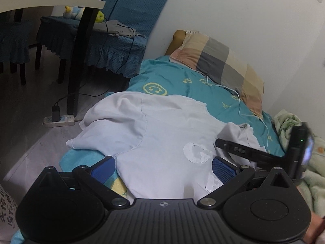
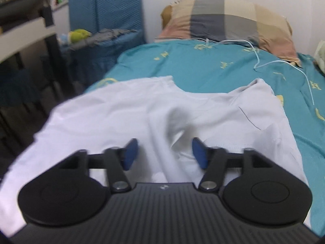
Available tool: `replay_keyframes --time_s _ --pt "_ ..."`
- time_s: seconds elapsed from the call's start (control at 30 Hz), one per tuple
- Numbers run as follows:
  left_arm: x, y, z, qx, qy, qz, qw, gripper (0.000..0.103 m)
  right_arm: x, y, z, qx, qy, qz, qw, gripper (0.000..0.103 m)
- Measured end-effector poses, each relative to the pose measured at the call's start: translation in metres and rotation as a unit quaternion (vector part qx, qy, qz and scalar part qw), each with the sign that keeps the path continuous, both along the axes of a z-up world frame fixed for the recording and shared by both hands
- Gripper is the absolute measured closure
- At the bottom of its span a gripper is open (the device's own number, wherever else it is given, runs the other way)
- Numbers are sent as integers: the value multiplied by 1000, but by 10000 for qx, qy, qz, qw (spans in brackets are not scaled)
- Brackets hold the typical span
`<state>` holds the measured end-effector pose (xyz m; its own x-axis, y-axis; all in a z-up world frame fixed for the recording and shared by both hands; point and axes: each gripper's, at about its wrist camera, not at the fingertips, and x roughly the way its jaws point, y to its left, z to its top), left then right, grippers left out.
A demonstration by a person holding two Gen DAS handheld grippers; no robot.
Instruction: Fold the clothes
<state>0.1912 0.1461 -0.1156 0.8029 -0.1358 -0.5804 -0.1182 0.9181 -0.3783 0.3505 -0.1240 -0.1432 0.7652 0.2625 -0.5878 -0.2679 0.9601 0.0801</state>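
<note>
A pale white T-shirt point(image 1: 158, 126) lies spread on the teal bed sheet point(image 1: 178, 81), with a white printed patch point(image 1: 198, 153) near my left gripper. My left gripper point(image 1: 163, 167) is open, its blue pads on either side of the shirt's near part. The right gripper's black body point(image 1: 264, 154) shows at the right of the left wrist view, on the shirt's edge. In the right wrist view the shirt point(image 2: 113, 118) fills the front, and my right gripper point(image 2: 165, 153) is open with a raised fold of cloth between its pads.
A checked pillow point(image 1: 221, 61) lies at the head of the bed by the wall, with a white cable point(image 1: 239, 101) trailing over the sheet. A green blanket point(image 1: 312, 174) lies at the right. Blue-covered chairs point(image 1: 121, 40), a black post and a power strip point(image 1: 59, 120) stand on the floor at the left.
</note>
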Motion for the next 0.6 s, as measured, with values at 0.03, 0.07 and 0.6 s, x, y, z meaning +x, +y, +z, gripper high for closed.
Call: replay_keyframes --time_s 0.03,0.07,0.6 --pt "0 -3 0 47 -2 -38 10000 1 -6 -2 4 48 0 62 10000 40" --pt "-2 -6 1 93 -22 -91 9999 1 -17 -7 12 90 1 33 10000 40" --pt "-41 -66 16 834 -300 -1094 9900 2 -240 -99 138 1216 8 -776 9895 39"
